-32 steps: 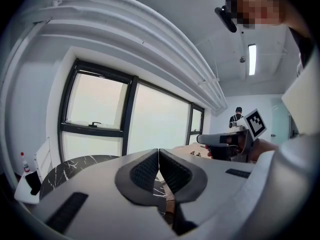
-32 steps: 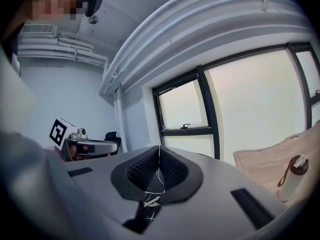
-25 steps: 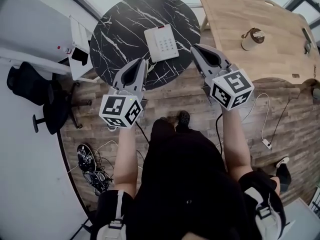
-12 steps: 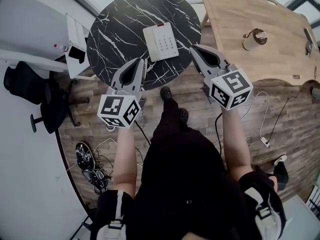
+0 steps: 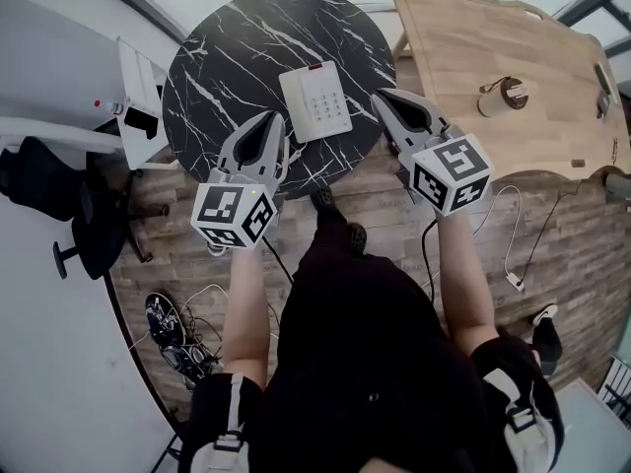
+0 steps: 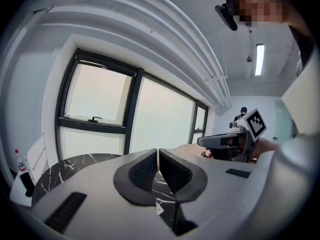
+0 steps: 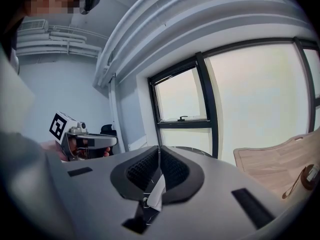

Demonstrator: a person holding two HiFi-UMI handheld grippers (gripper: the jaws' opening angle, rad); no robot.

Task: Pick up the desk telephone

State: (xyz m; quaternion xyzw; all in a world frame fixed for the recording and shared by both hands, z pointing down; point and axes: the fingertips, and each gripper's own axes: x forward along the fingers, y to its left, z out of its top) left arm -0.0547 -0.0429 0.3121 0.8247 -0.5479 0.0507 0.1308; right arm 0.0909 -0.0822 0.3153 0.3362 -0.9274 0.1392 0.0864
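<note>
1. Round black marbled bench [image 5: 227, 57] stands below a window [image 6: 100, 99].
2. Wooden bench [image 5: 463, 37] is just right of it. A round brown thing [image 5: 505, 95] with a cord lies near its front edge.
3. Black chair [image 5: 59, 195] is at left, beside a white shelf unit [image 5: 138, 77].
4. Tangled cables [image 5: 177, 328] lie on the plank floor [image 5: 572, 225] at lower left, and a white cable [image 5: 515, 282] at right.

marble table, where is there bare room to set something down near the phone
The black marble table is bare left of the white desk telephone and beyond it, out to the rim. The near edge is crowded: the left gripper and right gripper hang either side of the telephone. The wooden table on the right is mostly bare too.
</note>
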